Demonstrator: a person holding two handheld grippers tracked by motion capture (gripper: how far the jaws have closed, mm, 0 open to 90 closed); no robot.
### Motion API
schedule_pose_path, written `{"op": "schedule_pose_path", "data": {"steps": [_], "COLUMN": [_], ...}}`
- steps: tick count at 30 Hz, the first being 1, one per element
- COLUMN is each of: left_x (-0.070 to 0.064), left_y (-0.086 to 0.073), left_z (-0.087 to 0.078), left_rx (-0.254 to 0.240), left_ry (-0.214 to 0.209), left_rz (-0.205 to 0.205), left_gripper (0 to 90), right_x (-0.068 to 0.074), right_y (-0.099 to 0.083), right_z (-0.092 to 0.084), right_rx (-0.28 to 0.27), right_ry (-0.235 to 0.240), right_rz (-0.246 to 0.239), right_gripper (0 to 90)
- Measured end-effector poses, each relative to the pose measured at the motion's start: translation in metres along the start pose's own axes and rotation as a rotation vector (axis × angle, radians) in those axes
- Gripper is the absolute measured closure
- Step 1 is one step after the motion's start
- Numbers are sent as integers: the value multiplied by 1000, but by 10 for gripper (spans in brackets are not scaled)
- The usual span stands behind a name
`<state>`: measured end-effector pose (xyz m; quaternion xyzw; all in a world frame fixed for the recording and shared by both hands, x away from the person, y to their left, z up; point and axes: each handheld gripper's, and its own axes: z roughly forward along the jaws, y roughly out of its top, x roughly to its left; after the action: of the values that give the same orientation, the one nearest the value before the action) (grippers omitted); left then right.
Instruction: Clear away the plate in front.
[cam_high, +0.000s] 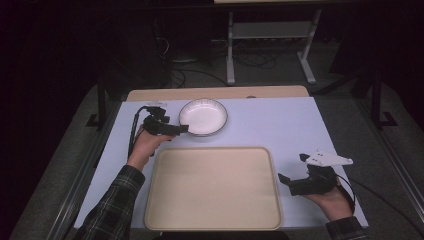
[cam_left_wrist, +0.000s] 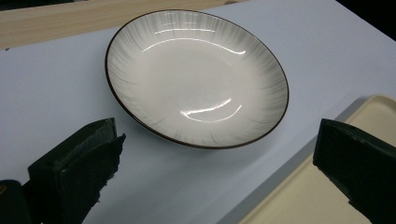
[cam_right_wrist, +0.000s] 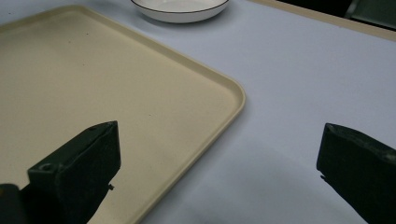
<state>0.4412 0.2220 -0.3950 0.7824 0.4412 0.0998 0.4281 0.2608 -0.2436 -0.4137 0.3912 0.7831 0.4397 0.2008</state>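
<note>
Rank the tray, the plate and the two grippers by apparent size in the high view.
1. Tray, clearly largest.
2. Plate.
3. Left gripper and right gripper: they look much alike, and the right sits nearer the camera, so I won't rank them.

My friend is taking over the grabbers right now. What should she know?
Left gripper: open, at the near-left rim of the white bowl, not holding it.
Right gripper: open, holding nothing, just right of the beige tray.
The bowl sits on the white table, just beyond the tray, which has nothing on it.
Done: nothing moved, by the look of it.
Left: probably close on the bowl's rim and lift it, perhaps onto the tray.
</note>
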Motion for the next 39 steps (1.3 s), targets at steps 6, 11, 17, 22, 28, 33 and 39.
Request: {"op": "schedule_pose_path", "data": {"steps": [6,11,17,22,28,33,39], "left_x": [6,10,20,31,40,40,41], "left_y": [6,10,13,11,6,4,1], "left_z": [10,18,31,36,43,49,57], "left_rx": [22,28,51,43,82,107,133], "left_ry": [16,31,70,80,100,109,82], "left_rz": [-21,-46,-101,-173,-235,-256,-305], "left_gripper": [66,136,196,272,380,484,539], "right_x": [0,0,0,0,0,0,0], "right_y": [0,0,0,0,0,0,0], "right_z": [0,-1,-1,-1,-1,-1,-1], "right_rx": [-2,-2,-4,-4,-5,-4,-2], "right_ry": [0,3,9,11,14,16,16], "right_rz": [6,4,0,2,-2,-4,0], "right_gripper": [0,0,0,0,0,0,0]}}
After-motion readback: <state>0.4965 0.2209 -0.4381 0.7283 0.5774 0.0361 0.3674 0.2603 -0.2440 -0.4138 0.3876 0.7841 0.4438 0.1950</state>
